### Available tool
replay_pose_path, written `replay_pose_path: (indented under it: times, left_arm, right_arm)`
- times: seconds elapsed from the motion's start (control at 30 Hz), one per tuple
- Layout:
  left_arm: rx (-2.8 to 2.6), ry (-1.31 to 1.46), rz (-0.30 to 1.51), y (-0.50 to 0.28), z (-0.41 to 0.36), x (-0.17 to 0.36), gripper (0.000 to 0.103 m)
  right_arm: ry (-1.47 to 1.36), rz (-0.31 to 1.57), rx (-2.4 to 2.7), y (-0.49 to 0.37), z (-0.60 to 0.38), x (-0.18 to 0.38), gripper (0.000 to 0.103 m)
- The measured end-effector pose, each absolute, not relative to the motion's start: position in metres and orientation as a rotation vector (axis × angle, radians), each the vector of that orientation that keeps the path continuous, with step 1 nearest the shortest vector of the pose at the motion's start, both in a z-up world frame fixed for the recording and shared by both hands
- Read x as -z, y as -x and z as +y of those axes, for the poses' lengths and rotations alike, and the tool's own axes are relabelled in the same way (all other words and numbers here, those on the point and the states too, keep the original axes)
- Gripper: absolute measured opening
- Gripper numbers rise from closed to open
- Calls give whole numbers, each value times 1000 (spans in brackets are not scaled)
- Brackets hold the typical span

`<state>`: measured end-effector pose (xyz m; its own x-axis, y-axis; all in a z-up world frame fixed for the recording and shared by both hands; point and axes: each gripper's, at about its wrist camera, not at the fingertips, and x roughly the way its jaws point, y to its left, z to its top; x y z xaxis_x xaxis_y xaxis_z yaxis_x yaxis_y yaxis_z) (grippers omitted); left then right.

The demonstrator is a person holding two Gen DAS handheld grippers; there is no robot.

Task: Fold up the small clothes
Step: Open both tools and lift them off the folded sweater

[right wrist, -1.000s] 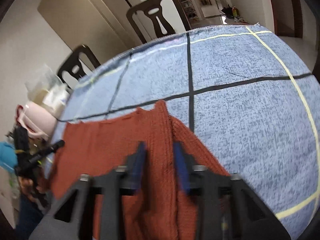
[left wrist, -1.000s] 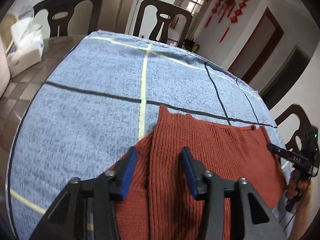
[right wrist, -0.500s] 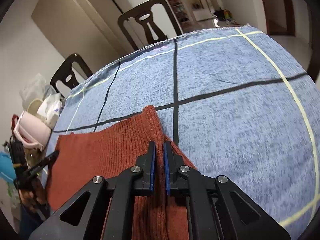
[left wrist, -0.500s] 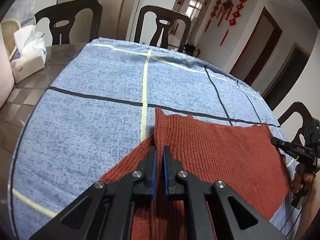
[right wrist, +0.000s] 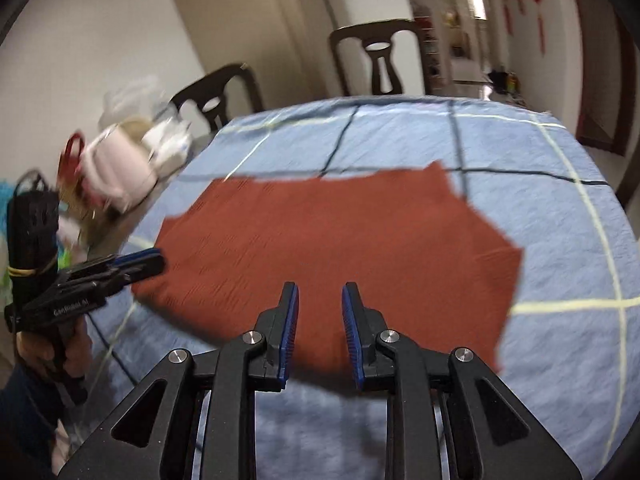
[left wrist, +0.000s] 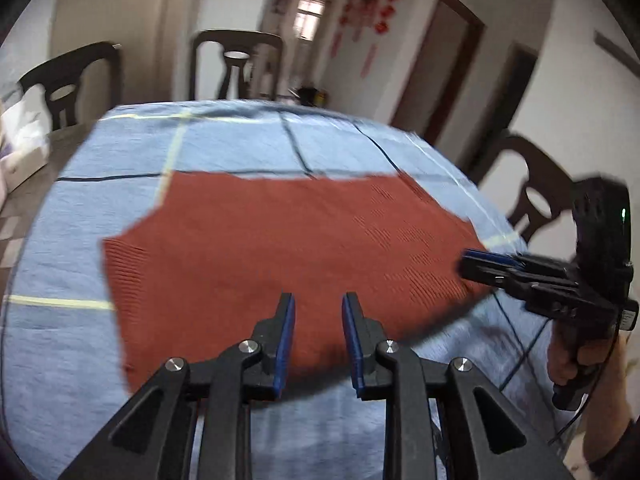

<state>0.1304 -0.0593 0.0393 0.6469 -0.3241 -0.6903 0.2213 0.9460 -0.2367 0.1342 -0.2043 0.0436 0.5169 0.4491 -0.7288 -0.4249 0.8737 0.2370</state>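
A rust-red knitted garment (left wrist: 280, 240) lies flat on the blue checked tablecloth (left wrist: 72, 344), its sleeves folded in. It also shows in the right wrist view (right wrist: 340, 240). My left gripper (left wrist: 318, 312) is open and empty, hovering over the garment's near edge. My right gripper (right wrist: 318, 308) is open and empty, also over the near edge. The right gripper shows in the left wrist view (left wrist: 480, 264) at the garment's right side. The left gripper shows in the right wrist view (right wrist: 136, 264) at its left side.
Dark chairs (left wrist: 236, 64) stand around the table. A pink kettle (right wrist: 116, 168) and a tissue pack (right wrist: 168, 144) crowd the table's left end. A tissue box (left wrist: 20, 140) sits at the left in the left wrist view.
Both grippers shut on the sleeve folds, then let go, opened and pulled back toward the near edge. The garment now lies flat with both sleeves folded in.
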Motion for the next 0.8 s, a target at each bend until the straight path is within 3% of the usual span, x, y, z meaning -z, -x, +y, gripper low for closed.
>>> replay_pose_path:
  times: [0.13,0.8]
  left_arm:
    - [288,90,873,-137,-80,-19,26]
    - [162,13,835,-119,-72,-28,27]
  right_arm:
    - [54,926,-499,-134,-192,-21,23]
    - [-27,880,-416,-123,-225,-35,23]
